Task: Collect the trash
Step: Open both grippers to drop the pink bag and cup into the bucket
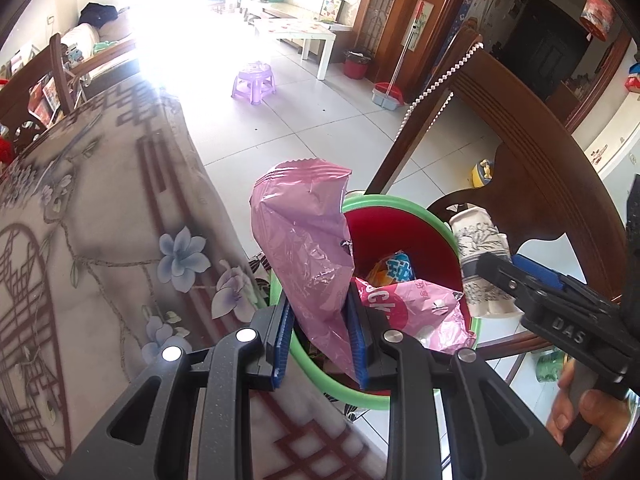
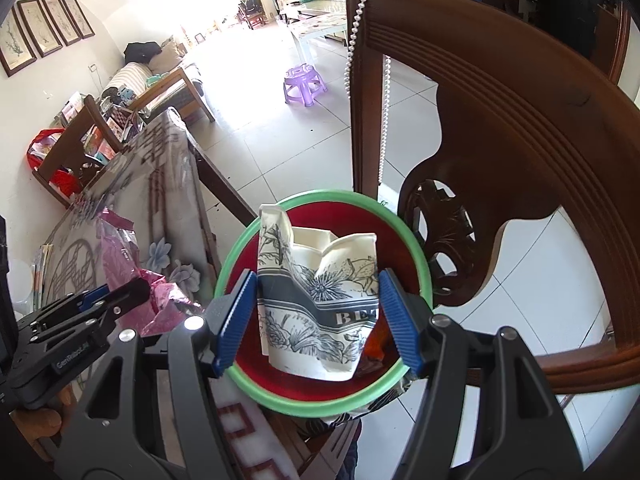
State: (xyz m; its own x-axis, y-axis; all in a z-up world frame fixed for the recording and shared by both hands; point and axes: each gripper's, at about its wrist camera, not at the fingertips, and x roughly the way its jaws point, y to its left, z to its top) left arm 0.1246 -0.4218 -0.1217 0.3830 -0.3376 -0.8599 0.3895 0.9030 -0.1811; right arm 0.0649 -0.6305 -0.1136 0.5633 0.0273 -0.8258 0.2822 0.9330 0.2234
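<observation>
**Both loads over the bin**

My right gripper (image 2: 316, 316) clamps the crumpled paper cup (image 2: 320, 300), directly above the green-rimmed bin (image 2: 320, 404). My left gripper (image 1: 320, 340), pinched on the pink wrapper (image 1: 304, 232), hangs over the bin's near rim, wrapper standing upright.

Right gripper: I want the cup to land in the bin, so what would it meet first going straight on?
Probably the bin's red inside: the right gripper, shut on the crushed paper cup, points into its mouth. Depth is unclear.

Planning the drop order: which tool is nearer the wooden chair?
Right. The right tool, clamping the crushed paper cup, hangs over the bin on the side next to the wooden chair; the left tool, holding the pink wrapper, sits on the table side.
</observation>
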